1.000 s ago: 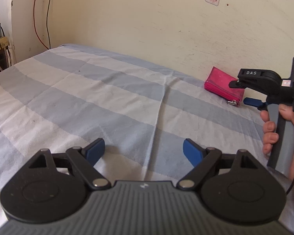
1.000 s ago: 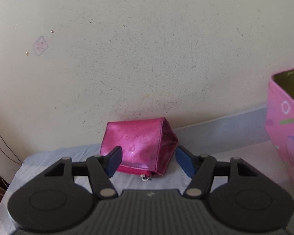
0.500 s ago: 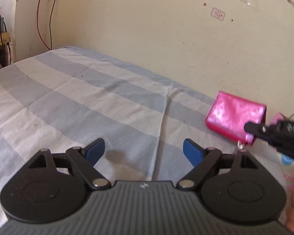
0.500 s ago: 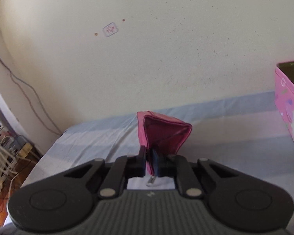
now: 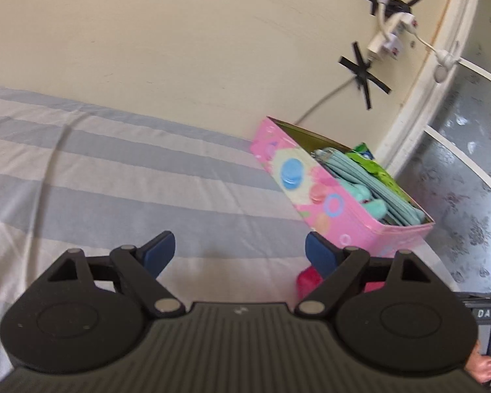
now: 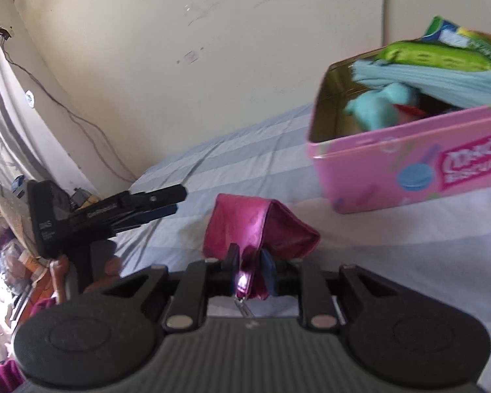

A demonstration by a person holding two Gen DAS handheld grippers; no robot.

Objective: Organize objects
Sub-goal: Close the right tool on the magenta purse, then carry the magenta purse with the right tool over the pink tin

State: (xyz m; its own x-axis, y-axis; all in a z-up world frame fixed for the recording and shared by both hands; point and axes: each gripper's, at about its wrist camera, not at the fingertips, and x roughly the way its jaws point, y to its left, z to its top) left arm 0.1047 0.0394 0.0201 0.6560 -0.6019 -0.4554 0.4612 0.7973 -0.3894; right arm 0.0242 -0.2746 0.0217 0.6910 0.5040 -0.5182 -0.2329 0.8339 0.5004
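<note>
The pink pouch (image 6: 262, 226) is being pinched by its zipper edge in the right tongs (image 6: 250, 267), whose jaws have just been eased a bit wider, and held above the striped bed (image 6: 232, 167). The pink tin (image 6: 409, 160) is being seen at about 2 o'clock. The left tongs (image 5: 239, 250) are being kept wide, nothing in them.

Daylight, motion blur, strong fisheye bend at edges.
Pink tin (image 6: 409, 170) and its contents smeared in both views; wall (image 5: 180, 49) evenly lit, soft shadows on striped sheet (image 5: 114, 180); blown-out glare at right view's lower left; window frame (image 5: 419, 114) curves.
</note>
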